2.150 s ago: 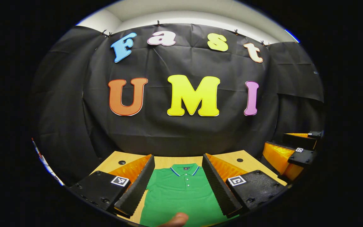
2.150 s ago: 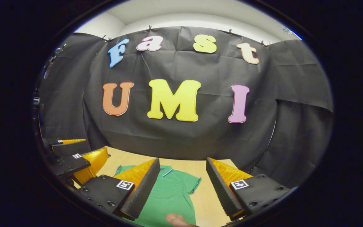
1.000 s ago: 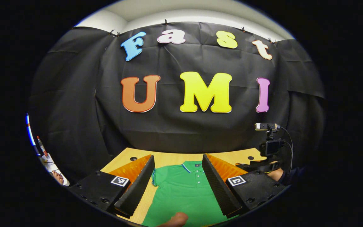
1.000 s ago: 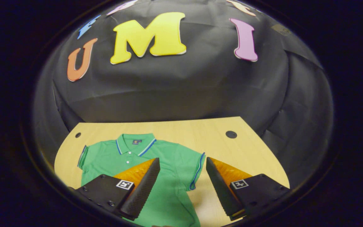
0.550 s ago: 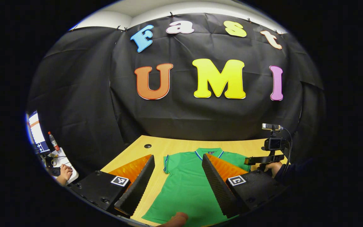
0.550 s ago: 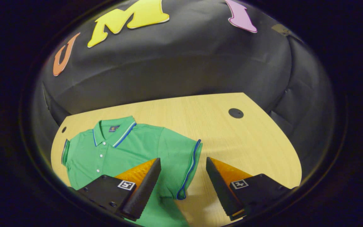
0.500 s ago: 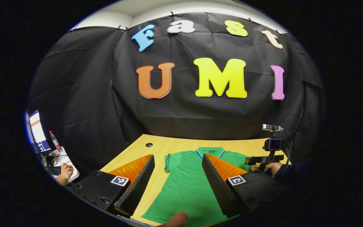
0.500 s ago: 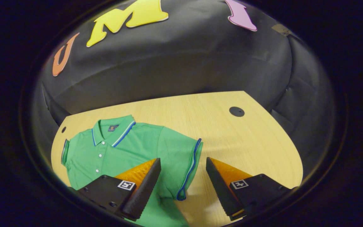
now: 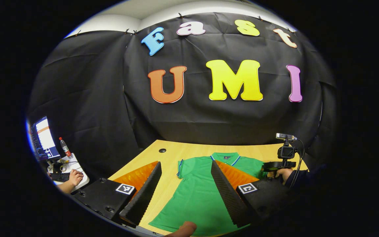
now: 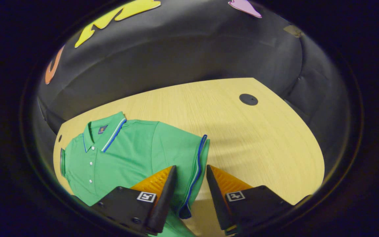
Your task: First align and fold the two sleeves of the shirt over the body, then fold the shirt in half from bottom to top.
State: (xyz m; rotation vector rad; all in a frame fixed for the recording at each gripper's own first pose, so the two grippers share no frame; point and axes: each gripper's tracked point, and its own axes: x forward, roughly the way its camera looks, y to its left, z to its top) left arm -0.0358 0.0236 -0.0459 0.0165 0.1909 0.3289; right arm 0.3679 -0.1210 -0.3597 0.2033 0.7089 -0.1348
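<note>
Wooden table (image 10: pixel 242 131), shirt sleeve (image 10: pixel 189 158) between right tongs (image 10: pixel 190 187) (still closing)

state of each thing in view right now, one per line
green short-sleeved polo shirt: spread flat on the table, front up, unfolded
blue-trimmed shirt sleeve: lying out to the side, its cuff between the right tool's fingers, not folded over
right tool: partly closed around the cuff, fingers not pressing it
left tool: open, above the shirt
light wooden table: holds the shirt

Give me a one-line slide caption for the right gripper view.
Right gripper straddles the blue-trimmed sleeve of a green polo shirt on a wooden table.
</note>
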